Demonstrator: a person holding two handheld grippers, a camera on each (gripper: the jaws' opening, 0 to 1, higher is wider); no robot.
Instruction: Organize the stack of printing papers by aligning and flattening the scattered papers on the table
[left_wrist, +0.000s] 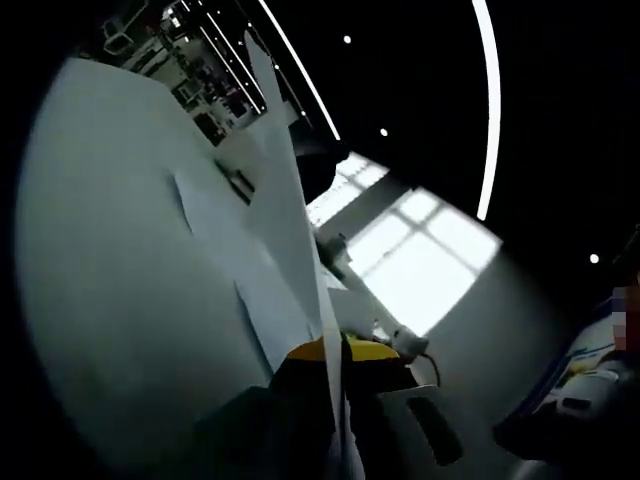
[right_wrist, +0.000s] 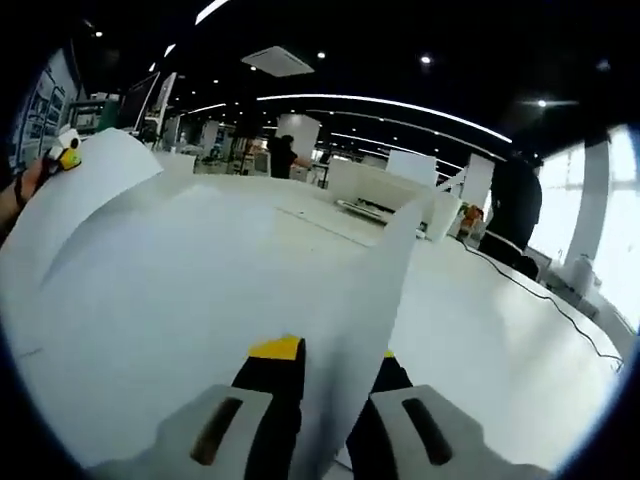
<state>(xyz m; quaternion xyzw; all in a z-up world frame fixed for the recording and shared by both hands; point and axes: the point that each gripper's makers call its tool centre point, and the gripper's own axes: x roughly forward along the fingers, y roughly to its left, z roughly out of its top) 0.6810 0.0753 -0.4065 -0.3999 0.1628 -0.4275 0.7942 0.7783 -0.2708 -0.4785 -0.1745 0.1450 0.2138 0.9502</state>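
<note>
A stack of white printing papers (left_wrist: 285, 200) rises edge-on from between the jaws of my left gripper (left_wrist: 340, 365), which is shut on it. In the right gripper view the same papers (right_wrist: 200, 290) bow in a broad curve, and one edge (right_wrist: 385, 270) stands up between the black, yellow-padded jaws of my right gripper (right_wrist: 330, 365), also shut on the sheets. The left gripper (right_wrist: 62, 150), with a hand behind it, holds the far corner of the papers at the upper left. Several sheets fan out unevenly (left_wrist: 225, 250).
The white table (right_wrist: 500, 330) spreads to the right, with a black cable (right_wrist: 545, 298) running across it. White boxes (right_wrist: 375, 185) stand at its far edge. People (right_wrist: 515, 205) stand in the background. Bright windows (left_wrist: 420, 255) lie beyond the left gripper.
</note>
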